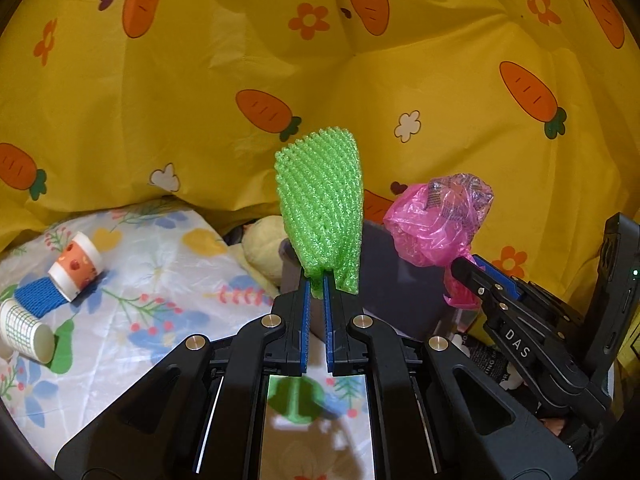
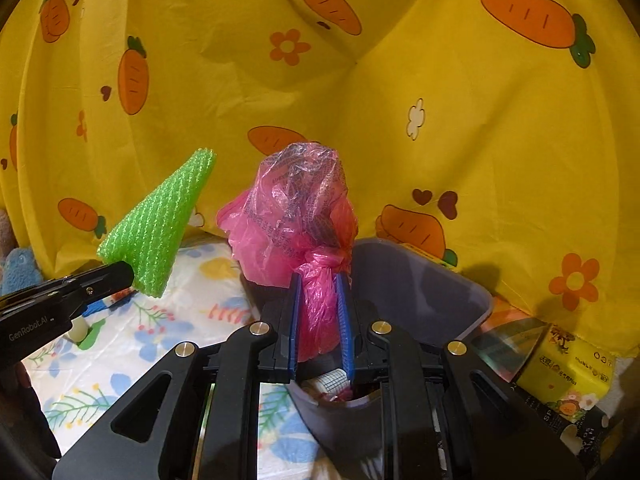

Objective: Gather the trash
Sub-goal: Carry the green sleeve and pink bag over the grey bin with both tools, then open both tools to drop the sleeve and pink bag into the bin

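Note:
My left gripper is shut on the lower edge of a green foam net sleeve, which stands up from its tips; the same green foam net sleeve shows at the left of the right wrist view. My right gripper is shut on the knotted neck of a pink plastic bag, held above a grey bin. The pink plastic bag and grey bin also appear right of the left gripper. Two paper cups and a blue net sleeve lie on the floral sheet.
A yellow carrot-print cloth hangs behind everything. The floral sheet covers the surface at left. A yellow box and dark packaging sit right of the bin. A pale plush toy lies by the bin's far side.

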Tool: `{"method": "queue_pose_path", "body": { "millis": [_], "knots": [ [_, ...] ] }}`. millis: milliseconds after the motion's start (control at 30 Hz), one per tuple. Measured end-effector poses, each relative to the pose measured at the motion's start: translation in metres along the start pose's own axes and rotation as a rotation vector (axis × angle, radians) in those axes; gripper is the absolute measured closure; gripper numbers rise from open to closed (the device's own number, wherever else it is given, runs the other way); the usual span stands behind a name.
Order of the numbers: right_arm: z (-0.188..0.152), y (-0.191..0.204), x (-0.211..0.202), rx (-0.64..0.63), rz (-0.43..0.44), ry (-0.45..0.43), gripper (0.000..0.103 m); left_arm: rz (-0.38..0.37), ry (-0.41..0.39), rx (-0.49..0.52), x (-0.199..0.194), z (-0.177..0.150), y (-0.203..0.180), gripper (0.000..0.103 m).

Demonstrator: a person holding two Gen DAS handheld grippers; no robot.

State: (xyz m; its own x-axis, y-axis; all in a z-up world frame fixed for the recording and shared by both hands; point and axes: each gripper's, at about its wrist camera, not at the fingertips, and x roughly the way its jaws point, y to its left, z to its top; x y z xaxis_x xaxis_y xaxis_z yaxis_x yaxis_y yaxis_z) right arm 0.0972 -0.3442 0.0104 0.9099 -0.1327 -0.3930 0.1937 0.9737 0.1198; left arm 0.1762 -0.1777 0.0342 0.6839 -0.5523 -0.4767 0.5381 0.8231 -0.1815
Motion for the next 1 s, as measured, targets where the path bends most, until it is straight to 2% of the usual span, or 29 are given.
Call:
{"method": "queue_pose_path", "body": {
  "millis": [333,700,900,1000],
  "knots": [
    [-0.004,-0.024,0.023,0.042,-0.060,0.039,0.085,-0.096,0.066,0.001,0.054,0.006,-0.021,0.098],
    [-0.005,-0.036,0.032,0.064,-0.083,0.048,0.084,-0.164,0.093,-0.017,0.080,0.006,-0.030,0.098],
    [-0.007,-0.043,0.035,0.079,-0.093,0.051,0.084,-0.176,0.112,-0.021,0.091,0.001,-0.032,0.098],
    [-0.008,-0.046,0.038,0.085,-0.092,0.055,0.080,-0.189,0.115,-0.023,0.094,-0.001,-0.032,0.097]
  ]
}}
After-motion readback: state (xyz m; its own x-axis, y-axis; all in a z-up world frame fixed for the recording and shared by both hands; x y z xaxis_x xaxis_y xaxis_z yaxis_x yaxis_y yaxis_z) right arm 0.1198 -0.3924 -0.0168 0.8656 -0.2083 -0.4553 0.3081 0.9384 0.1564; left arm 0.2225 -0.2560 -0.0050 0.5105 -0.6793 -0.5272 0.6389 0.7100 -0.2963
